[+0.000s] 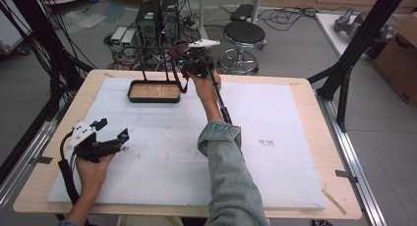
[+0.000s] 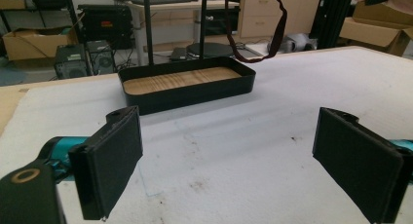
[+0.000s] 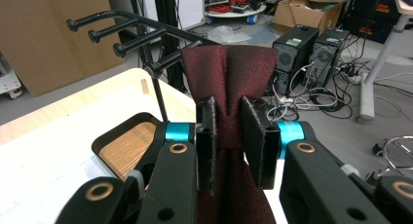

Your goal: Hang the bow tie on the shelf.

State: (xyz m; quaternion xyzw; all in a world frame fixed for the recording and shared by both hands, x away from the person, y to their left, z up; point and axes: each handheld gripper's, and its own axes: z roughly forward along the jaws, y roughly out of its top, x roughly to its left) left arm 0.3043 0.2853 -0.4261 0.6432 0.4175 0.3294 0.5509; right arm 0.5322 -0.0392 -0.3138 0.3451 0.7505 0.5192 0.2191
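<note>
Now the right claw [image 3: 229, 146] is clamped on a dark red necktie [image 3: 226, 83], pinching the cloth into a narrow waist between its pads, with the wider part fanning out just above the jaws and the rest hanging down below them. Ahead of that claw and a little to its left stands a black rack [image 3: 129, 34] with four knobbed pegs, rising from a black tray with a wooden floor [image 3: 127, 148]. The step in hand looks like draping the tie over one of those pegs.

To do it well, I would carry the tie higher than the nearest peg tip, so that the hanging loop clears the knob, then move it along the peg before lowering. Keep the grip firm until cloth lies on both sides of the bar; letting go early would probably let the smooth fabric slide off toward the heavier end.

Meanwhile the left claw [image 2: 229, 156] rests low over the white counter [image 2: 272, 87], jaws spread wide with nothing between them, the tray well ahead of it. It could steady a dangling end if needed.
</note>
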